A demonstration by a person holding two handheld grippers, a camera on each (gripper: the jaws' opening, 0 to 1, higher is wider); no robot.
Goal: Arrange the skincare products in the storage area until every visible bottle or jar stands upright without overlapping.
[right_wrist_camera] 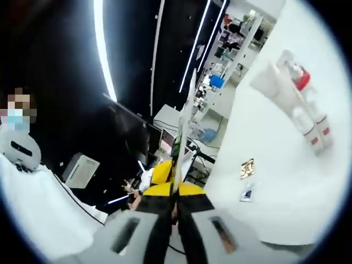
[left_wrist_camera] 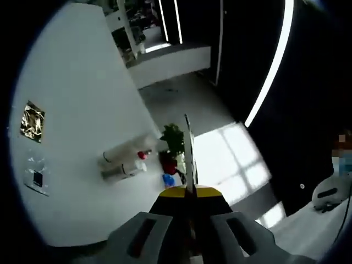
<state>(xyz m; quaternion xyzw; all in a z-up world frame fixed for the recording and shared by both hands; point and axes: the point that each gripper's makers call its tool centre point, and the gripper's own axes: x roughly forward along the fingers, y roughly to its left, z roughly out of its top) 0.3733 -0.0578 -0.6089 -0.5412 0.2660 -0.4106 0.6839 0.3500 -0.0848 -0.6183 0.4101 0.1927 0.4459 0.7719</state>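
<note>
On the white tabletop (left_wrist_camera: 77, 82) a small cluster of skincare products sits close together: a white tube (left_wrist_camera: 127, 149), a white bottle (left_wrist_camera: 122, 170) and a red-capped piece (left_wrist_camera: 144, 155). They seem to lie on their sides. In the right gripper view the same cluster is at the upper right: a white tube (right_wrist_camera: 273, 83), a red cap (right_wrist_camera: 301, 80) and bottles with red bands (right_wrist_camera: 314, 129). My left gripper (left_wrist_camera: 186, 120) is shut with nothing in it, away from the products. My right gripper (right_wrist_camera: 192, 80) is also shut on nothing, well to their left.
A gold foil sachet (left_wrist_camera: 33, 121) (right_wrist_camera: 247, 168) and a small clear packet (left_wrist_camera: 37, 177) (right_wrist_camera: 246, 192) lie apart on the table. A green plant in a red pot (left_wrist_camera: 171, 144) and a blue item (left_wrist_camera: 168, 179) stand past the table edge. A person sits at the left (right_wrist_camera: 22, 154).
</note>
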